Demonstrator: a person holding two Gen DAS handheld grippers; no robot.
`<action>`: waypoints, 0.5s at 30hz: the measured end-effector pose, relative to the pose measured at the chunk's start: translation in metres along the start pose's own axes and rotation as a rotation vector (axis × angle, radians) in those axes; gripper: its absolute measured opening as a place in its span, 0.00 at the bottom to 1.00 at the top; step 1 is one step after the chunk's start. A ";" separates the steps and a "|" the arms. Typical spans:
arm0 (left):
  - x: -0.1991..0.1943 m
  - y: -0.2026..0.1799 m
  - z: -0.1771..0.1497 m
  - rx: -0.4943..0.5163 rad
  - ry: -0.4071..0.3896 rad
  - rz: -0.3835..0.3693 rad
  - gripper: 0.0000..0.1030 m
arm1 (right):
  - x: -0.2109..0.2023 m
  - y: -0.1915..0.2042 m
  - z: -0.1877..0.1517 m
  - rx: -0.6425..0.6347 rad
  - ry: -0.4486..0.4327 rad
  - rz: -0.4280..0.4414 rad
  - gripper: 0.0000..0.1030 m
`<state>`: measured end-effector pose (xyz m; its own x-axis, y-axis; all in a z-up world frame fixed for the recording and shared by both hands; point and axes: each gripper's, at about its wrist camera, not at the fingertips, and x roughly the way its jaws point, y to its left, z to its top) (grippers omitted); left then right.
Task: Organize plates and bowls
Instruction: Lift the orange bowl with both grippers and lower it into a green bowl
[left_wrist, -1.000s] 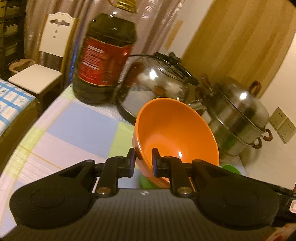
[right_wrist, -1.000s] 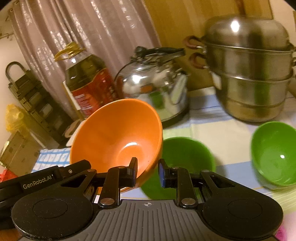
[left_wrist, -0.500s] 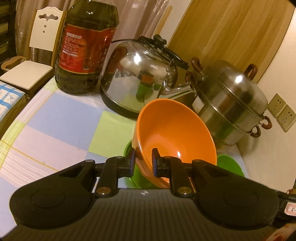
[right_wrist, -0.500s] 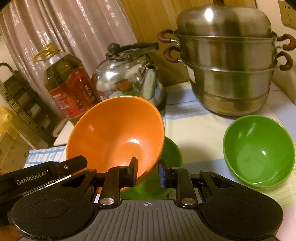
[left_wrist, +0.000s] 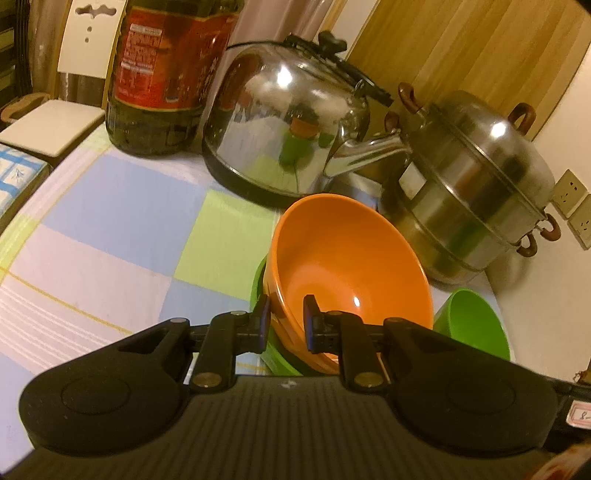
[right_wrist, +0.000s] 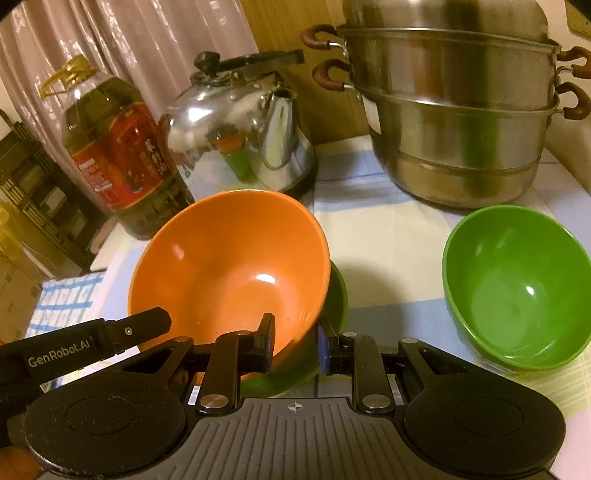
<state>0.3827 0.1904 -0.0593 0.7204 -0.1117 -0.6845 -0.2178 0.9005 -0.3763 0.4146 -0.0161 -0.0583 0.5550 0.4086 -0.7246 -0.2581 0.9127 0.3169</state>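
Both grippers' fingers are clamped on the rim of one orange bowl (left_wrist: 343, 273): the left gripper (left_wrist: 286, 323) pinches its near-left edge, one finger inside and one outside, and the right gripper (right_wrist: 295, 341) pinches the near-right edge the same way. In the right wrist view the left gripper's black arm (right_wrist: 92, 345) shows at the lower left, reaching to the bowl.

From biggest down: the table (left_wrist: 110, 229) carries a checked cloth in blue, green and pale pink. At the back right stands a tiered steel steamer (right_wrist: 458, 110) with brown handles. To its left sits a shiny kettle (right_wrist: 243, 133), its spout towards the steamer, and left of that an oil bottle (right_wrist: 118, 147) with a red label. A white chair (left_wrist: 62, 92) stands beyond the table's far left corner.

The orange bowl is tilted, its mouth towards the grippers, and it sits in or just over a green bowl (right_wrist: 338, 291) whose rim peeks out beneath it; I cannot tell whether they touch. A second green bowl (right_wrist: 517, 288) rests upright on the cloth to the right, apart from the pair and in front of the steamer.
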 end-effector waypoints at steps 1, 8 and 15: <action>0.001 0.000 0.000 0.002 0.005 0.002 0.16 | 0.001 0.000 0.000 -0.002 0.002 -0.004 0.23; 0.005 -0.003 -0.002 0.019 0.015 0.011 0.16 | 0.007 0.002 -0.002 -0.029 0.014 -0.034 0.23; 0.011 0.000 -0.004 -0.002 0.038 0.010 0.16 | 0.010 0.002 -0.003 -0.049 0.018 -0.046 0.23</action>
<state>0.3884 0.1878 -0.0695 0.6926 -0.1186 -0.7115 -0.2260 0.9010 -0.3703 0.4173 -0.0105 -0.0670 0.5529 0.3659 -0.7486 -0.2715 0.9285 0.2533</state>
